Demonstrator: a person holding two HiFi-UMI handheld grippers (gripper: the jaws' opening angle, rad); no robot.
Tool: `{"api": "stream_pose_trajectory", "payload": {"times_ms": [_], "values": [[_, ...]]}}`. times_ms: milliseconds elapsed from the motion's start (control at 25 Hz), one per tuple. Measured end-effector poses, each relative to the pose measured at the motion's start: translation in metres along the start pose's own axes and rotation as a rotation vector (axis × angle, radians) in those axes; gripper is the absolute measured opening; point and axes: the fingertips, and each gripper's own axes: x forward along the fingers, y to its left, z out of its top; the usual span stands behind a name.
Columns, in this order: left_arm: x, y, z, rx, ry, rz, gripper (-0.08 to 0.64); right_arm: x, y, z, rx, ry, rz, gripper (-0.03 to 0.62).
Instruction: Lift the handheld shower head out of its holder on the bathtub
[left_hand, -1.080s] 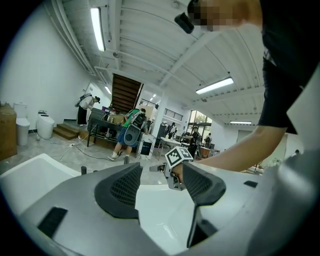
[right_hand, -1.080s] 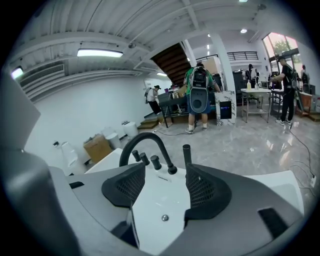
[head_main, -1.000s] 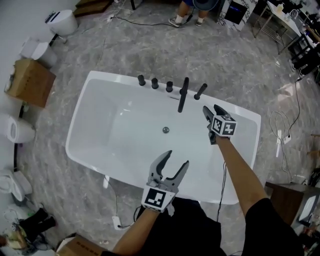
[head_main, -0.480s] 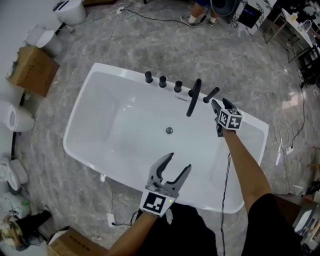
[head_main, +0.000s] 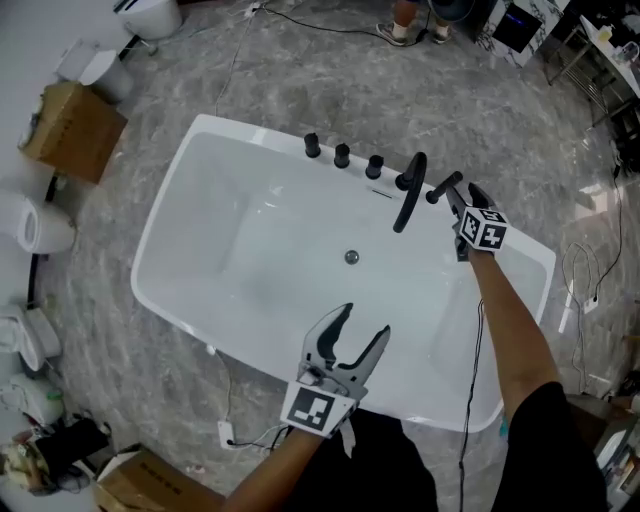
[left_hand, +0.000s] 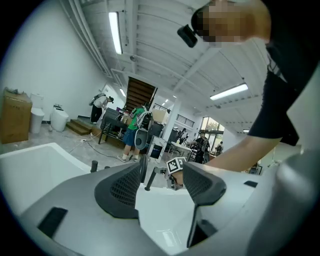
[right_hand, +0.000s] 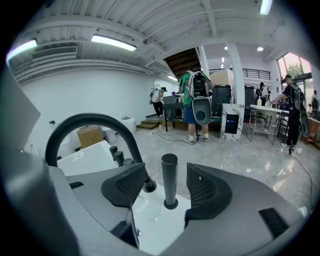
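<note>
Matt black, slim and cylindrical, the handheld shower head (right_hand: 169, 177) stands upright in its holder on the far rim of the white bathtub (head_main: 235, 225), toward the tub's right-hand end. My right gripper (right_hand: 166, 173) is spread around it: one jaw sits on each side of the stem, with a visible gap on both sides, so neither pad touches it. From the head view the same gripper (head_main: 458, 197) reaches over the tub's far right corner, its marker cube (head_main: 483, 228) facing up, and the shower head (head_main: 445, 187) shows there as a short dark stick slanting out from between the jaw tips.

Just to the left of the shower head rises the arched black faucet spout (right_hand: 92, 125), curving over the basin. Beyond it, along the same rim, three black knobs (head_main: 342, 155) stand in a row. The drain (head_main: 351, 257) lies in the tub floor, well apart from both tools.

My left gripper (head_main: 361, 321) hovers over the near rim with its jaws wide apart and nothing between them. Its own view (left_hand: 161, 174) looks across the tub toward my right arm and the fittings.

The tub stands on grey marbled floor (head_main: 300, 70). A cardboard box (head_main: 75, 130) sits off to the left, and people stand in the background of the workshop
</note>
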Motion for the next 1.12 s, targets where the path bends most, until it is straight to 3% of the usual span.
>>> {"api": "stream_pose_trajectory", "payload": {"times_ms": [240,360,640,800,1120], "values": [[-0.001,0.004,0.006,0.053,-0.034,-0.019,0.244,0.023,-0.001,-0.002,-0.058,0.040,-0.019,0.229],[-0.006,0.001,-0.003,0.089,-0.013,-0.024,0.245,0.031,0.004,-0.012,-0.049,0.065,-0.011,0.229],[-0.017,0.007,-0.023,-0.037,0.030,0.008,0.245,0.040,-0.011,-0.010,-0.008,0.083,-0.053,0.222],[-0.025,0.017,-0.019,-0.042,0.005,0.029,0.245,0.043,-0.007,-0.008,-0.014,0.078,-0.041,0.129],[-0.044,0.036,-0.011,-0.013,-0.018,0.060,0.245,0.040,-0.002,-0.011,-0.047,0.134,-0.038,0.120]]}}
